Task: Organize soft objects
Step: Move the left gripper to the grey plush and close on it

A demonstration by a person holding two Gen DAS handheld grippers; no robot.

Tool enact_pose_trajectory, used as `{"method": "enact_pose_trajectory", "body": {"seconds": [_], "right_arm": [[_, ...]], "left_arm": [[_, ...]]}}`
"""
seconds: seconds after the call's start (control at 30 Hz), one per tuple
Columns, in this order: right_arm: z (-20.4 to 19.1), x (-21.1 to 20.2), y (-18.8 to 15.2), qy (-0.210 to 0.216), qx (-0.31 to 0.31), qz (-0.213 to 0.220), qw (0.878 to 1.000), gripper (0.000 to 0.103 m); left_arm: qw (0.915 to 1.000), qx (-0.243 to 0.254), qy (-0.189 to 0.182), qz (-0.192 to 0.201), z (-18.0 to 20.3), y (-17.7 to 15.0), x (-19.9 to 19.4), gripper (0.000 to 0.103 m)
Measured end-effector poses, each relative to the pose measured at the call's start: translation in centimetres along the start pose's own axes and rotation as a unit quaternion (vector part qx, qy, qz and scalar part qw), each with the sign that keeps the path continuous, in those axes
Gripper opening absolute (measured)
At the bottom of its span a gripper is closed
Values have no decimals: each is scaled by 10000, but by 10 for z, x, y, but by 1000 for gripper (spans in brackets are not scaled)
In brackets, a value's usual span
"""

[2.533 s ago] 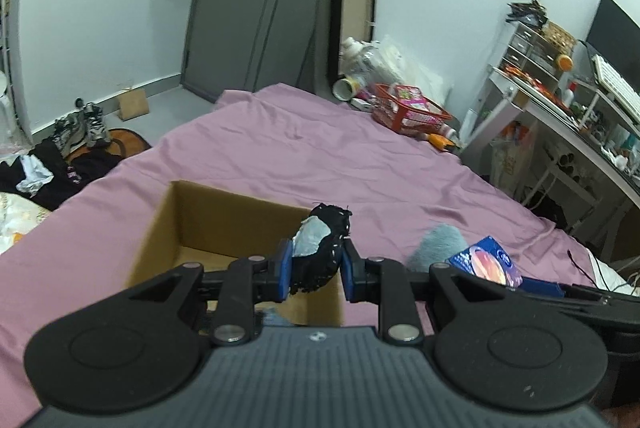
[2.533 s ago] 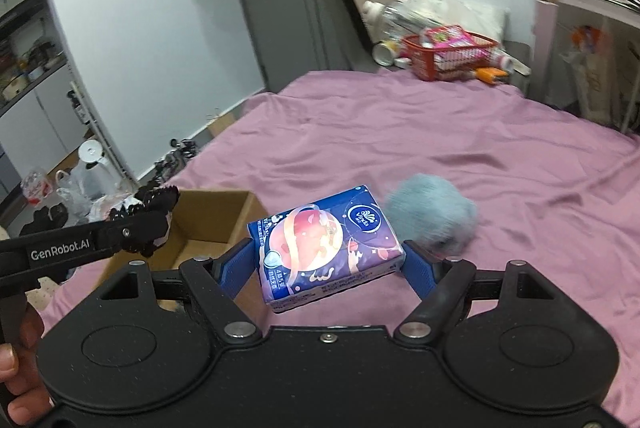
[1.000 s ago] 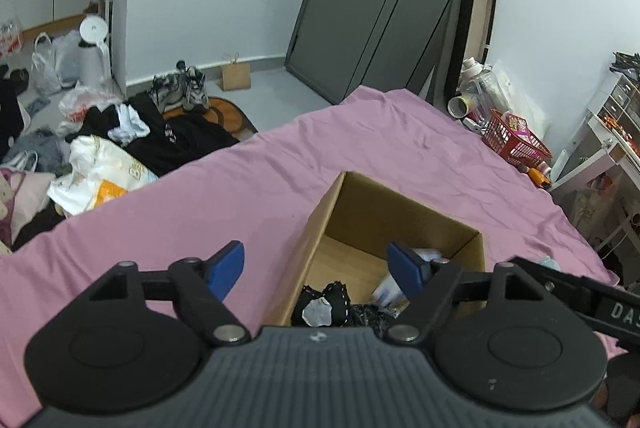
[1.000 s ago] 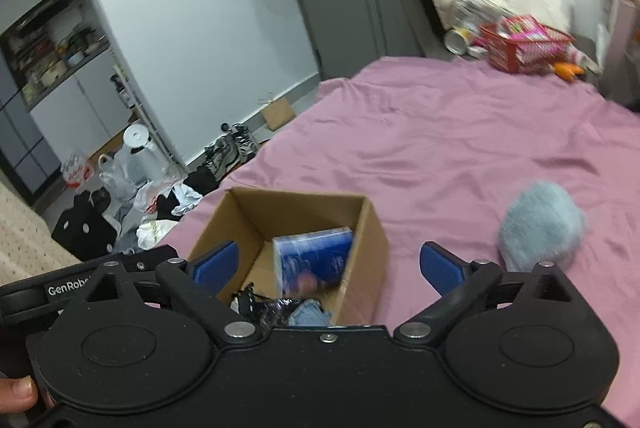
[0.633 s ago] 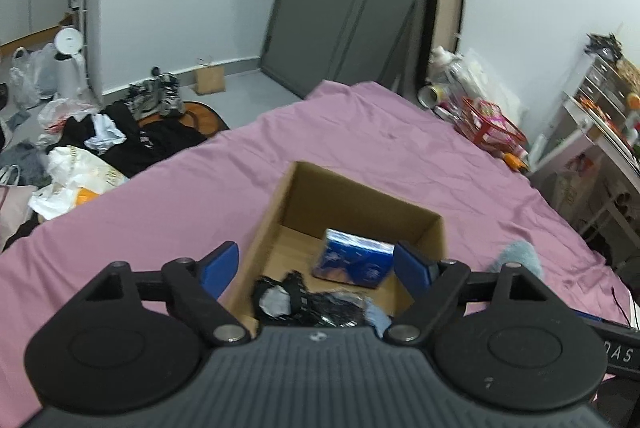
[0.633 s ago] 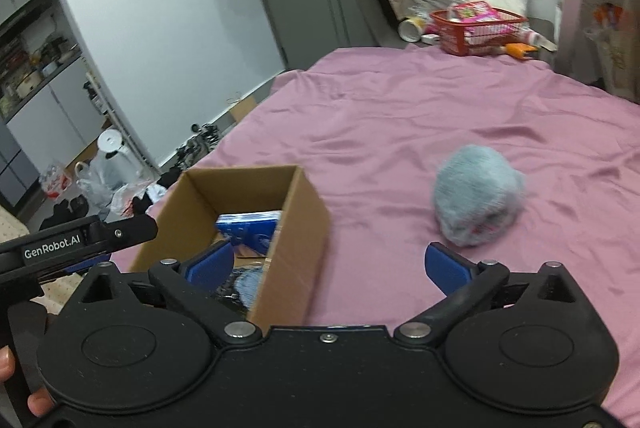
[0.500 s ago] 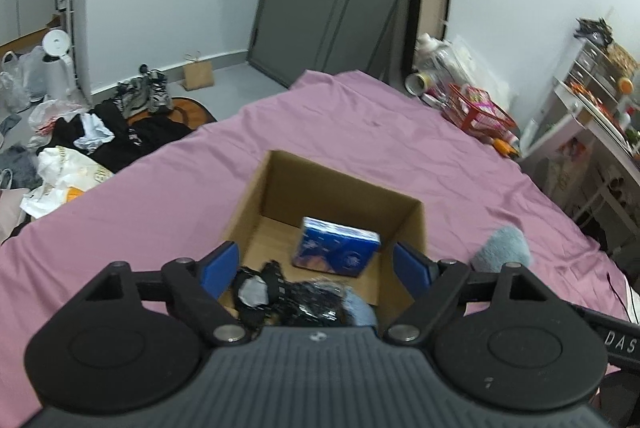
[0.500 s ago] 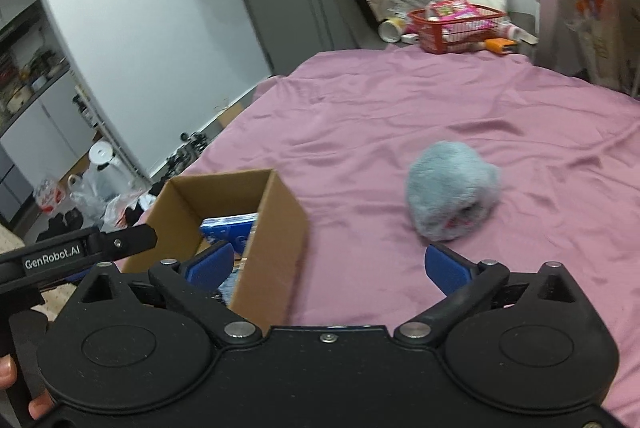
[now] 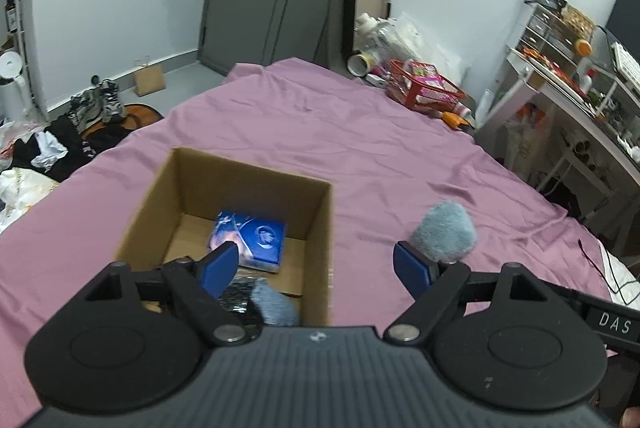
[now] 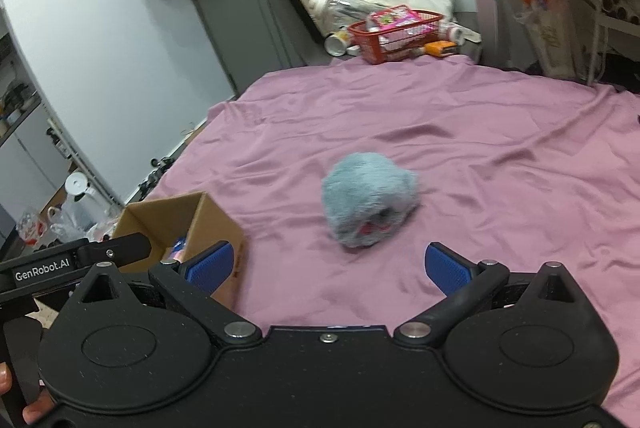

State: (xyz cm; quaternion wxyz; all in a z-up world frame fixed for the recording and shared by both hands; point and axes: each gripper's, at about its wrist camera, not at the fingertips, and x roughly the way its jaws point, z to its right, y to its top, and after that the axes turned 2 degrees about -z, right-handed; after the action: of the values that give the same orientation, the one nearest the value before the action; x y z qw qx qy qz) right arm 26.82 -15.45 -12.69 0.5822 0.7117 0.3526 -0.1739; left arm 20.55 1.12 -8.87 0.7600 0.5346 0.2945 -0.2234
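Note:
An open cardboard box (image 9: 320, 224) (image 10: 218, 224) stands on the pink bedsheet. Inside it lie a blue tissue pack (image 9: 256, 238), a black lacy item (image 9: 236, 294) and a small grey-blue soft piece (image 9: 276, 306). A fluffy grey-blue plush (image 10: 370, 201) (image 9: 444, 232) rests on the sheet to the right of the box. My left gripper (image 9: 316, 266) hovers open over the box's near right corner, holding nothing. My right gripper (image 10: 328, 268) is open and empty, just short of the plush, which sits between and beyond its fingers.
A red basket (image 10: 394, 35) with packets, bottles and a cup sits past the bed's far edge. A desk and shelves (image 9: 576, 75) stand on the right. Clothes, bags and shoes (image 9: 60, 135) litter the floor on the left. Pink sheet (image 10: 500, 155) spreads around the plush.
Both grippers let go of their loads: the black item and the tissue pack now lie in the box. Since then the right gripper has swung toward the plush, and the left has shifted right.

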Motion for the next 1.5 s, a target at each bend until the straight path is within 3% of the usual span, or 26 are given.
{"method": "enact_pose_trajectory", "body": {"seconds": [0.47,0.97,1.13,1.27,1.5], "right_arm": [[54,0,5,-138,450,112,9988,103],[106,18,6,-257,690,-63,9973,102],[117,34,5,-83,857,-168,9961,96],[120,50,5,90,904,-288,9955,90],[131,69,3,126,1122,-441,9926,90]], "left_arm": [[9987,286,-333,-245,42,8,24,83],[9961,601,-514,-396,91,6,71,83],[9941,815,-578,-430,103,5,89,83],[9929,891,-575,-529,109,2,104,82],[9876,1311,-319,-804,122,-11,137,80]]}}
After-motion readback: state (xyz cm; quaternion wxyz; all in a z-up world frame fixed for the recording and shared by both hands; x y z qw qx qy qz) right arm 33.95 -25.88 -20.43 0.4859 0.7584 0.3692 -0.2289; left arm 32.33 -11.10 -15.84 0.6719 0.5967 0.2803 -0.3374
